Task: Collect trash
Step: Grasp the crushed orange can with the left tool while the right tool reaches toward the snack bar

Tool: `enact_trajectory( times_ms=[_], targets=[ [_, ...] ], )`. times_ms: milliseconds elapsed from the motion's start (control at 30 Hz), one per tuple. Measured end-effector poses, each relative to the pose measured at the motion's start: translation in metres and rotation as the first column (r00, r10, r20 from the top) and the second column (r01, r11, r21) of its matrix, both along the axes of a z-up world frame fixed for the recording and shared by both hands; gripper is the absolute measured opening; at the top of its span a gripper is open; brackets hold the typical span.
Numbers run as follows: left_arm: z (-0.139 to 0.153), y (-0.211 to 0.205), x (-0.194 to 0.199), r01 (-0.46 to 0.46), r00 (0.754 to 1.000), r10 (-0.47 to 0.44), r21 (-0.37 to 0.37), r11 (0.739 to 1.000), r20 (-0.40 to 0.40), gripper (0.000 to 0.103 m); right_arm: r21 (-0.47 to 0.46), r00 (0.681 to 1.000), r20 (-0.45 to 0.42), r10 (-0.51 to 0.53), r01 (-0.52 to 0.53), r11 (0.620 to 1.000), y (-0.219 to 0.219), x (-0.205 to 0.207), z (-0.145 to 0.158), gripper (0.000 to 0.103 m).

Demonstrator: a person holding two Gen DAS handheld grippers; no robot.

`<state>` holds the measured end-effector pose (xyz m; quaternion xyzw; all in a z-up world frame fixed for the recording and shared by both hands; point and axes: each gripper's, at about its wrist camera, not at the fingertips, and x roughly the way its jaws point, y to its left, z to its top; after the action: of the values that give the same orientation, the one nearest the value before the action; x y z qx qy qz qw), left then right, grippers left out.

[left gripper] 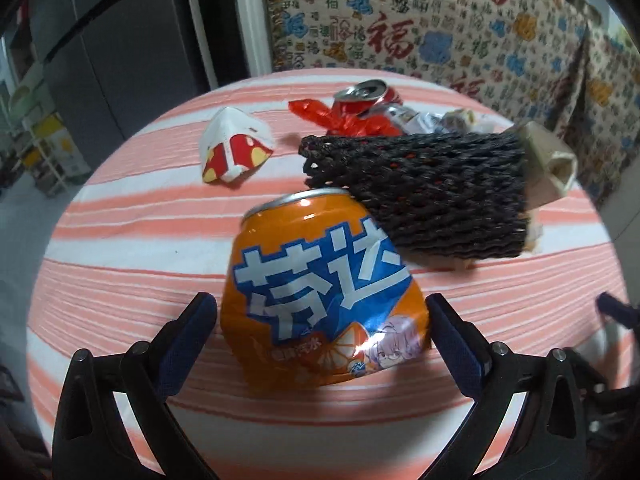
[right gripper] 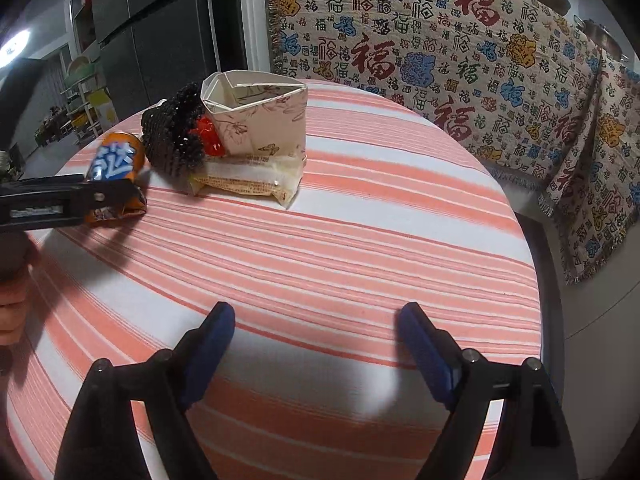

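A dented orange soda can stands on the striped tablecloth between the fingers of my left gripper; the jaws are wide and I cannot tell if they touch it. Behind it lie a black foam net, a red-and-white paper carton, a red wrapper and a crushed red can. In the right wrist view my right gripper is open and empty over bare cloth. The orange can, the net and a beige folded paper box lie far left.
The left gripper's body and a hand reach in from the left in the right wrist view. A patterned blanket covers furniture behind the table. A dark fridge stands at the back left. The table edge curves on the right.
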<state>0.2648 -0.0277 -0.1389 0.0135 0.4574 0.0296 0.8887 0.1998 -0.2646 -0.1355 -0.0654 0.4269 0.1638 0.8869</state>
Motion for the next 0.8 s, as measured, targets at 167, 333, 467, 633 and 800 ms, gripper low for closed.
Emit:
enact_trajectory(
  times_ms=[167,333,467,633,800],
  targets=[
    [-0.007,0.037,-0.019,-0.002,1.0,0.001,-0.018,1.0,-0.011,0.103,-0.002,1.0,-0.007,0.017,-0.017,1.0,0.0,0.005,0.001,0.087],
    [-0.016,0.065,-0.037,0.028,1.0,-0.028,-0.058,0.998,-0.003,0.102,0.087,0.999,-0.036,0.037,-0.033,0.996,0.0,0.039,0.003,0.087],
    [-0.017,0.067,-0.051,0.052,0.999,-0.052,-0.059,0.997,0.002,0.102,0.186,0.997,-0.061,0.04,-0.028,0.982,0.005,0.066,0.006,0.076],
    [-0.014,0.072,-0.058,0.051,0.999,-0.051,-0.082,0.995,0.009,0.102,0.24,0.991,-0.085,0.107,-0.083,0.967,0.021,0.075,0.004,0.016],
    [-0.014,0.07,-0.054,0.051,0.999,-0.051,-0.077,0.996,0.007,0.102,0.237,0.983,-0.137,0.119,-0.084,0.968,0.012,0.051,0.007,0.001]
  ],
)
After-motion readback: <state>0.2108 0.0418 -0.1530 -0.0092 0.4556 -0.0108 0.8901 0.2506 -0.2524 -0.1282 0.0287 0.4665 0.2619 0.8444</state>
